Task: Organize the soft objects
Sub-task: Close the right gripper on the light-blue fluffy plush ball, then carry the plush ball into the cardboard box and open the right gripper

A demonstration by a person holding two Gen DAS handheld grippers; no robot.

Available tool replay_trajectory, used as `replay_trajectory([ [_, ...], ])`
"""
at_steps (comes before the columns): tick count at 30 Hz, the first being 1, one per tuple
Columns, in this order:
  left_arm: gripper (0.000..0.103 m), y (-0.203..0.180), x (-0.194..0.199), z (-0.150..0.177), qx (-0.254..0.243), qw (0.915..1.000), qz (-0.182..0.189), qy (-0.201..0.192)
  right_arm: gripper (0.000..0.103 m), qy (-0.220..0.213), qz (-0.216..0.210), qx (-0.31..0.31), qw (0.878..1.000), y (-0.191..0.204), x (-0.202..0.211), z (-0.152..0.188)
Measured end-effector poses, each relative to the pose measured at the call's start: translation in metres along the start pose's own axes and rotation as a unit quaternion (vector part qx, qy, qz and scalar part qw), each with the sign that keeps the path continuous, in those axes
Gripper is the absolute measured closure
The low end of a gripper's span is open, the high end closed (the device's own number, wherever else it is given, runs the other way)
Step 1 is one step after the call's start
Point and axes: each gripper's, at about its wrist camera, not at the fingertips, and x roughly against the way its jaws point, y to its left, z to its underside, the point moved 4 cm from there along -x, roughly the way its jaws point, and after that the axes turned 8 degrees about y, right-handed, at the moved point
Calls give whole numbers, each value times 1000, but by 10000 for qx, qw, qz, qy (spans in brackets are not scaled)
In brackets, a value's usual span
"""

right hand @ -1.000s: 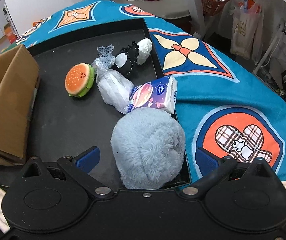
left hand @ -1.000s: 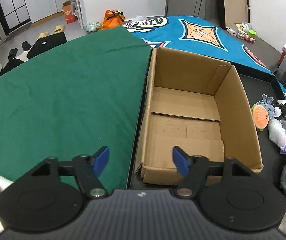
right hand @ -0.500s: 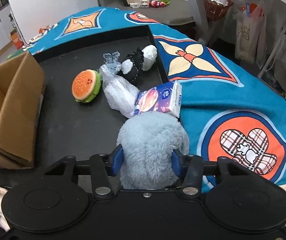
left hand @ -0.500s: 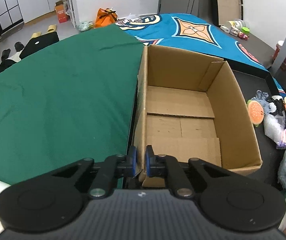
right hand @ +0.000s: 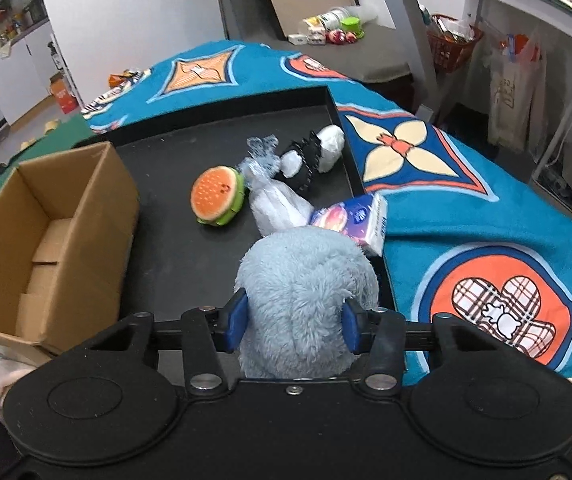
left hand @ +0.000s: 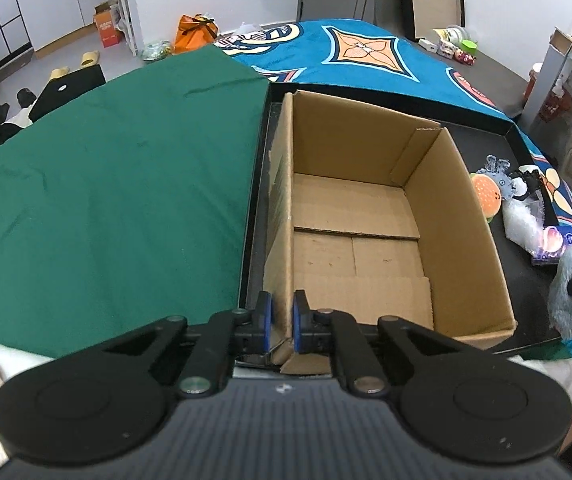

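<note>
- I counted one box (left hand: 365, 216), open-topped.
- I saw one black tray (right hand: 190, 248) under it.
- One blue plush (right hand: 305, 300).
- One burger toy (right hand: 217, 195).
- One clear bag (right hand: 274, 204) of white stuff.
- One black-and-white toy (right hand: 313, 156).
- One tissue pack (right hand: 355, 218).
- That made five soft things on the tray.
- Two cloths: one green cloth (left hand: 106, 184), one patterned blue cloth (right hand: 465, 208).
- Two grippers: left gripper (left hand: 282, 322), right gripper (right hand: 295, 322).

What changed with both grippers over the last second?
Both closed from open. The left gripper clamped the near left wall of the brown cardboard box. The right gripper squeezed the fluffy light-blue plush and lifted it slightly. The burger-shaped plush, tissue pack and black tray stayed put.
</note>
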Motion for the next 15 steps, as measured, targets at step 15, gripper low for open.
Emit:
replay_trajectory([
  [15,92,4,-1,7,139,9997,104,-156,58,-509,-456,433,9967,36,34,-8],
])
